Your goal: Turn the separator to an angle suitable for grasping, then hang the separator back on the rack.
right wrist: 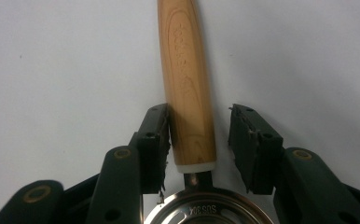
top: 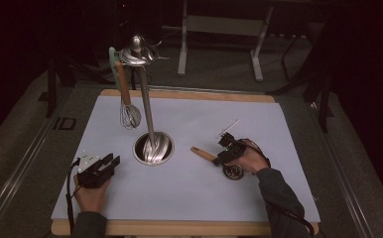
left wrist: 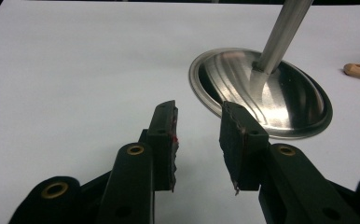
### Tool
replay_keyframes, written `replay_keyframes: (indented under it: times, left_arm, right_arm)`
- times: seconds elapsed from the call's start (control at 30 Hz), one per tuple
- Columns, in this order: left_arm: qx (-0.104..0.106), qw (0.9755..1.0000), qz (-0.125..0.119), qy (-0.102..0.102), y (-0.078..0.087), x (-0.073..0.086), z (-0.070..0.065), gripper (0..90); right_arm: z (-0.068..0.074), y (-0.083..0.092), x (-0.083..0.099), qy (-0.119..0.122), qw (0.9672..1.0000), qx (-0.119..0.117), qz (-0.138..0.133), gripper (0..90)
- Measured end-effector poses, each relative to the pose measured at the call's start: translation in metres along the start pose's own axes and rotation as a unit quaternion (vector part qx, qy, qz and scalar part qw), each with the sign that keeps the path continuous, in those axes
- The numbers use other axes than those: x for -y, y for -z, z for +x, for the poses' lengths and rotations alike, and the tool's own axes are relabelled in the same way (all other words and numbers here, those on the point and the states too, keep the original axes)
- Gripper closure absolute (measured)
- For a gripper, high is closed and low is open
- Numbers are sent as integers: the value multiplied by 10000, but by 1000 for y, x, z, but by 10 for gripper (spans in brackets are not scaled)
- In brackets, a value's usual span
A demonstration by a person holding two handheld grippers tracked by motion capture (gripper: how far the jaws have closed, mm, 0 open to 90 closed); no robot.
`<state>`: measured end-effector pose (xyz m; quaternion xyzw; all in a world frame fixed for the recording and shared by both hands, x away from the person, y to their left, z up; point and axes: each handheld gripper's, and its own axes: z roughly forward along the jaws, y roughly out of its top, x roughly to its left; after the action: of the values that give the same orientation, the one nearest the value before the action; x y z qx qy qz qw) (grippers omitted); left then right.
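Steel stand base (top: 153, 148), whisk (top: 129, 115) hanging above

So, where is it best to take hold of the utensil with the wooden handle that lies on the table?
Probably on the wooden handle, near the metal neck, coming from above with one jaw on each long side. It lies flat and is narrow and straight there; the right gripper already straddles it, open.

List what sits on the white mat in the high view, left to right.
left gripper → hanging whisk → stand's round steel base → wooden-handled utensil lying flat → right gripper, jaws either side of that handle.
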<state>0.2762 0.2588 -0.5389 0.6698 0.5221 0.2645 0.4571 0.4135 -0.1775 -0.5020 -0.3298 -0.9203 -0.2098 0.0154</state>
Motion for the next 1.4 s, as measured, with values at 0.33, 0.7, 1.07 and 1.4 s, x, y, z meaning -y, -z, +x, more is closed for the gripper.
replay_keyframes:
  times: [0.33,0.7,1.07,1.4]
  left_arm:
    - [-6,10000,1,-6,0,0,0,667]
    - [0,10000,3,2,0,0,0,667]
    - [2,10000,27,-36,0,0,0,667]
    - [4,10000,23,-31,-1,0,0,667]
  right_arm:
    - [7,1,-3,-216,9997,66,-102,702]
    - [3,-4,-5,-430,9990,-1,118,626]
    - [11,-6,-14,-287,9986,159,412,689]
    - [21,-6,-14,-81,9994,199,257,701]
